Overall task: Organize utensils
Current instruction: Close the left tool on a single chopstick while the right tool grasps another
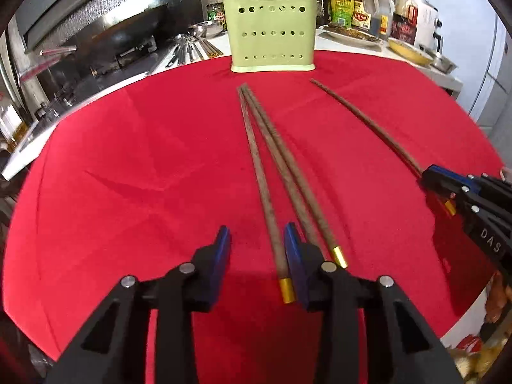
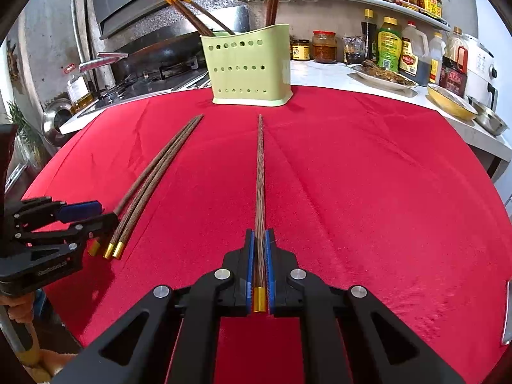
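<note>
Right wrist: holder point(image 2: 251, 70) beyond clamped chopstick point(image 2: 260, 172).

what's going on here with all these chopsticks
A person is sorting wooden chopsticks into the green holder at the back of the red cloth. The right tool is shut on one chopstick near its gold-capped end. The left tool is open, straddling one of the chopsticks lying on the cloth. Several chopsticks already stand in the holder.

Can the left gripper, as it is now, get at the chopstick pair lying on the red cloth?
Probably yes. The left gripper is open, and one chopstick of the chopstick pair already lies between its jaws; nothing blocks it.
</note>
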